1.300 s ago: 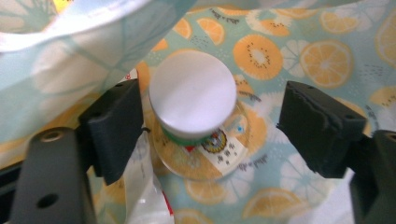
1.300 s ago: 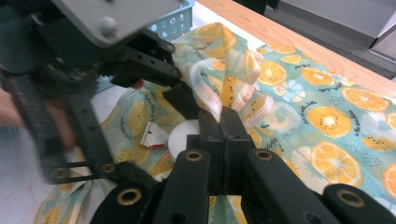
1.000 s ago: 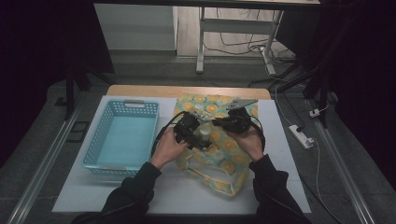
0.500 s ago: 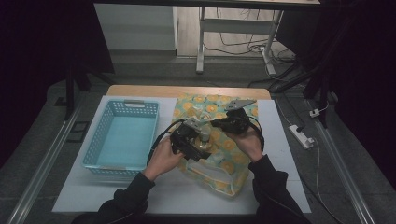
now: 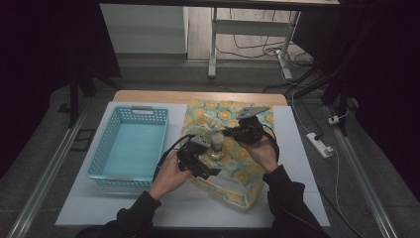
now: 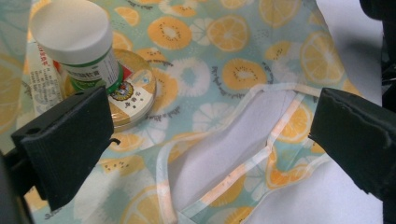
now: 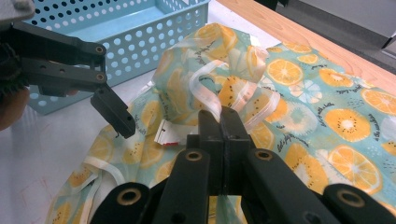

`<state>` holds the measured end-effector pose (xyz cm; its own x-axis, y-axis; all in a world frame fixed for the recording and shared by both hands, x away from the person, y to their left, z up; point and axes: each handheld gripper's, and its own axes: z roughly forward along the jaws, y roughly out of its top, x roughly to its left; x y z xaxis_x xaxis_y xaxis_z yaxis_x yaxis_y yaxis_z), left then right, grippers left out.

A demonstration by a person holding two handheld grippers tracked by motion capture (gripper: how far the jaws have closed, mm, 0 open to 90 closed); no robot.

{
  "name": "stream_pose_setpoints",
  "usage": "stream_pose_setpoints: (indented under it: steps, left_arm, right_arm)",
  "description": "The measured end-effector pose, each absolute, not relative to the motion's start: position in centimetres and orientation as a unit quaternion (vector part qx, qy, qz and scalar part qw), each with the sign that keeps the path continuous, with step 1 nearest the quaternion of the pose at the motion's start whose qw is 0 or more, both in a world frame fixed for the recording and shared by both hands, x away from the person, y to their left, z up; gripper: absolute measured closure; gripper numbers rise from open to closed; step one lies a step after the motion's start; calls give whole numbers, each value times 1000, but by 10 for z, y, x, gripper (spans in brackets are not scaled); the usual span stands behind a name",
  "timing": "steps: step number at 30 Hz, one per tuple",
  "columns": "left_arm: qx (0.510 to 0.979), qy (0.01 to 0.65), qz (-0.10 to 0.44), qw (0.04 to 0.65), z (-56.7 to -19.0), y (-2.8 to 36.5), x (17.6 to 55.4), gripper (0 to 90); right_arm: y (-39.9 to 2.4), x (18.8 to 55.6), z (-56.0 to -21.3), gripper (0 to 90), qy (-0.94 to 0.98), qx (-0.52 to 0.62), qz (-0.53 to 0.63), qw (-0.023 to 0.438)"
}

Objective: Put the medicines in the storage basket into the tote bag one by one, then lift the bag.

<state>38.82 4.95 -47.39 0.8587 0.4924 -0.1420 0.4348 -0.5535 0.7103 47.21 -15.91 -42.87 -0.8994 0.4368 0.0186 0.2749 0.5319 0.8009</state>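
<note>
On the tabletop [image 5: 297, 163] we find, largest first, a blue perforated basket [image 5: 130, 144] at the left and, just beside it, a soft fruit-print fabric bag [image 5: 233, 163] lying flat with its handles loose. We judge the bag light, limp and prone to sagging, so it is best held at a handle or the mouth hem rather than the panel.

Our right gripper [image 7: 223, 122] is clenched on a pale handle strap [image 7: 205, 95] of the bag and lifts that edge into a bunched peak. Our left gripper [image 6: 205, 140] stands released, jaws wide apart above the bag, nothing between them.

Beside the left jaw, on the fabric, stand a white-capped medicine bottle [image 6: 77, 42], a round gold-rimmed tin [image 6: 133, 93] touching it, and a small paper box [image 6: 42, 79] behind. We judge the bottle rigid, smooth and light, likely to slip; a grip across its body below the cap looks safest.
</note>
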Motion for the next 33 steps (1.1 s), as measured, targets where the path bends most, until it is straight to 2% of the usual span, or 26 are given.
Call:
stream_pose_setpoints:
  steps: [12, 16, 33]
  left_arm:
    - [894, 273, 37, 352, -493, 40, 392, 0]
    - [900, 277, 39, 336, -501, 37, 395, 24]
    - [910, 259, 8, 323, -522, 36, 402, 28]
  right_arm:
    - [-158, 471, -429, 900, 872, 203, 437, 90]
    - [-158, 471, -429, 900, 872, 202, 437, 90]
    - [-156, 470, -430, 900, 873, 200, 437, 90]
